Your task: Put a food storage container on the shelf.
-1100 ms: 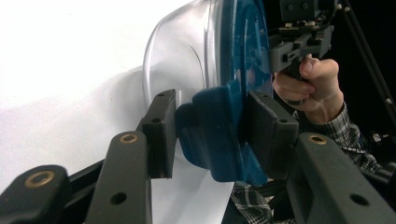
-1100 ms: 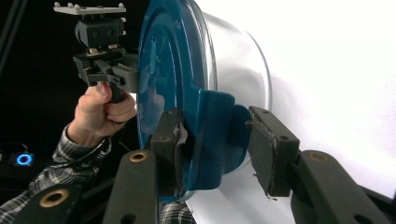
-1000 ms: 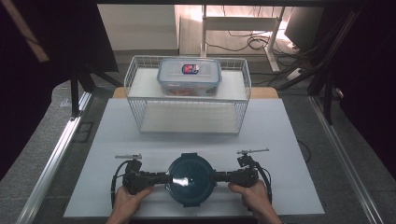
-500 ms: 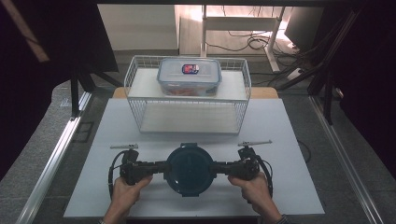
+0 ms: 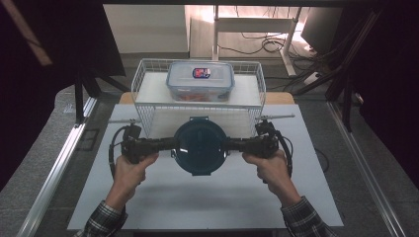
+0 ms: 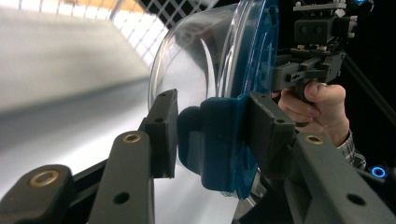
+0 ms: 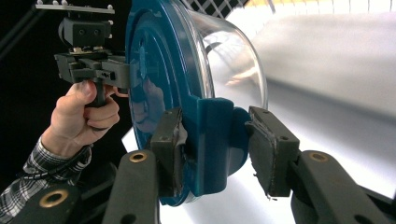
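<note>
The round container (image 5: 200, 146) has a clear domed bowl, seemingly hard plastic or glass, closed by a dark blue lid with side clip tabs. It hangs above the white surface (image 5: 207, 197), just in front of the wire basket (image 5: 148, 106), lid facing up, carried between the two tools. I judge it stiff and fairly light; the smooth dome would be slippery and, if glass, would break when dropped. The blue tabs are the sensible places to take hold: they are flat, thick and stand out from the rim, so pads can bite on them rather than on the curved wall.

That is how it is held. The left hand-held gripper (image 6: 210, 140) has its jaws partly closed on one blue tab, one pad on each side of it. The right hand-held gripper (image 7: 215, 149) clamps the opposite tab in the same way, though its outer pad seems to leave a slight gap. Because the grip is at two points, uneven lifting would tilt or twist the container.

Both forearms come up from the near edge in checked sleeves; the left hand (image 5: 129, 170) and right hand (image 5: 271, 168) grasp the handles with the tools lying level, pointing inward at each other. In the basket behind sits a rectangular lidded box (image 5: 200, 81).
</note>
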Available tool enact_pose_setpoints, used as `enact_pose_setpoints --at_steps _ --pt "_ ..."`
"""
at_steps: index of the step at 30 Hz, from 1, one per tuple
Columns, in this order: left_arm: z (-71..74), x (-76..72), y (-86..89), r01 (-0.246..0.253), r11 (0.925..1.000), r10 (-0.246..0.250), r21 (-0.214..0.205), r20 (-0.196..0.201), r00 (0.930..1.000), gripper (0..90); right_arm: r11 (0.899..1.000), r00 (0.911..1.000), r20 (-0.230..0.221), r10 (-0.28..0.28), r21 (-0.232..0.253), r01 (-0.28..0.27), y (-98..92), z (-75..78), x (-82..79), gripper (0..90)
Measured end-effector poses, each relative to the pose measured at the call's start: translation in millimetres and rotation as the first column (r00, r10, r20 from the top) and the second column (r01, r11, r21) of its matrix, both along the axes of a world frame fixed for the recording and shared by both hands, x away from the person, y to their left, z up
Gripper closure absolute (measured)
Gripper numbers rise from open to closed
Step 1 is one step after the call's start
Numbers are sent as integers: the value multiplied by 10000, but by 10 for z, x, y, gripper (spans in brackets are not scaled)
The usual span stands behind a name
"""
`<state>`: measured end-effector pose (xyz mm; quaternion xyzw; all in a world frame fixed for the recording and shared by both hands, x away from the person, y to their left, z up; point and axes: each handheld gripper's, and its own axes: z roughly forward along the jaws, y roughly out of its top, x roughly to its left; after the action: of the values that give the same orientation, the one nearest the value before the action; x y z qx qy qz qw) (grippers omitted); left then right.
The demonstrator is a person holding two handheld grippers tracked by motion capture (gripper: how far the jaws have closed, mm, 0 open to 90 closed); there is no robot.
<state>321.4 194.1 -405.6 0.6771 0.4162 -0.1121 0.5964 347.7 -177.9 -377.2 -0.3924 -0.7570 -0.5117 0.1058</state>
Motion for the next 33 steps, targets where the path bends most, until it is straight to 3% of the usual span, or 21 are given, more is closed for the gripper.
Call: enact_pose_setpoints --at_steps 11,21,26,33 --pt "689 434 43 27 10000 -24 -54 649 9979 571 9995 9960 865 -213 250 192 31 658 357 568" --pt "1117 821 98 -8 9997 29 -263 806 9967 571 9975 9907 1265 -504 560 436 79 1147 710 568" --pt "1304 1070 115 70 9997 -50 -245 800 9968 571 9955 9900 1215 -716 707 633 95 1295 882 568" --pt "1429 1301 108 -37 9998 51 -176 848 9964 570 9914 9898 1017 -1000 950 904 90 1382 1110 567"
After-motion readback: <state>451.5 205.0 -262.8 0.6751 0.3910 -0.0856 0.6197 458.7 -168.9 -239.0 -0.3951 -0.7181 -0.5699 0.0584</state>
